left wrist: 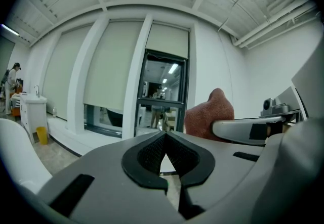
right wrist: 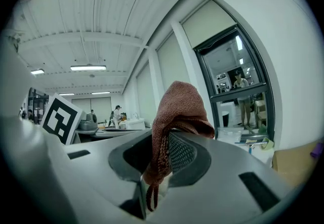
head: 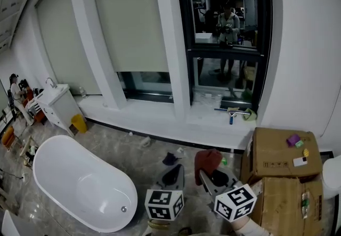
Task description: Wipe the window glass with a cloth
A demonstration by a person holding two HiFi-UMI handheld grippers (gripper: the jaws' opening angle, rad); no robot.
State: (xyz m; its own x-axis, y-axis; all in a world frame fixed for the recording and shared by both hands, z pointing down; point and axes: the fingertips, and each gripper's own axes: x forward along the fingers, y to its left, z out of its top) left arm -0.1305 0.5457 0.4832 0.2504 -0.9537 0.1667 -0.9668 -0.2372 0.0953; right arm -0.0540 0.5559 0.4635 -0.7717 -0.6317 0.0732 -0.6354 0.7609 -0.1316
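Note:
The window glass [head: 226,27] sits in a dark frame ahead, above a white sill, and mirrors a standing person. A reddish-brown cloth [head: 206,159] is pinched in my right gripper [head: 216,178], low in the head view and well short of the window. In the right gripper view the cloth [right wrist: 177,106] drapes over the shut jaws of that gripper [right wrist: 167,134], with the window [right wrist: 238,81] off to the right. My left gripper [head: 173,175] hangs beside it. Its jaws [left wrist: 165,136] meet at the tips with nothing between them, and the window [left wrist: 162,96] lies straight ahead.
A white bathtub [head: 80,181] fills the lower left floor. Stacked cardboard boxes [head: 282,155] stand at the right below the window. A squeegee [head: 233,113] lies on the sill [head: 160,118]. A white vanity [head: 56,104] and yellow bin [head: 79,122] stand at the left wall.

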